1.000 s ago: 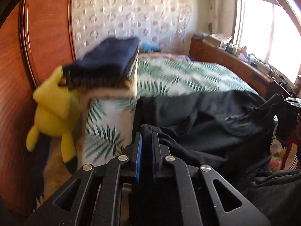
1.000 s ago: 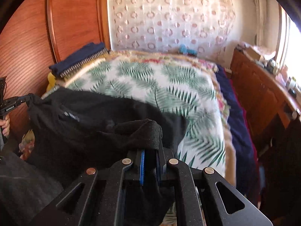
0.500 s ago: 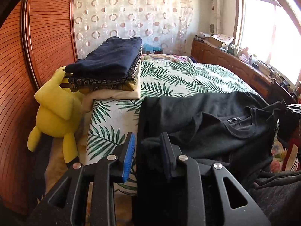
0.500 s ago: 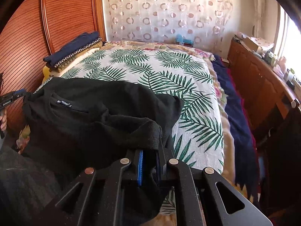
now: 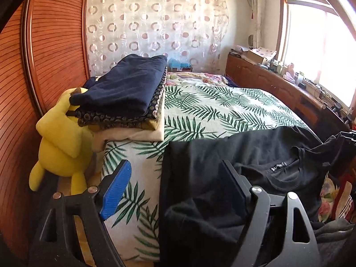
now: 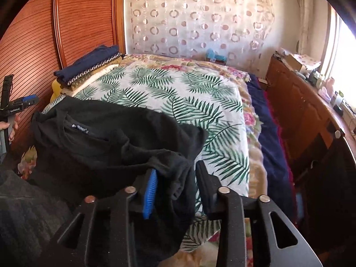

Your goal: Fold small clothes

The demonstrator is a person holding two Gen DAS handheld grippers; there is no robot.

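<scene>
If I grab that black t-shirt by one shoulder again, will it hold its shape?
Probably not. The black t-shirt drapes in soft folds over the bed edge, so it looks floppy and likely light. Bunched cloth by the right gripper, whose jaws are opening, suggests it will sag and crumple.

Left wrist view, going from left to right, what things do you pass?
Wooden headboard → yellow plush toy → stack of folded clothes → black T-shirt → wooden sideboard → window.
</scene>
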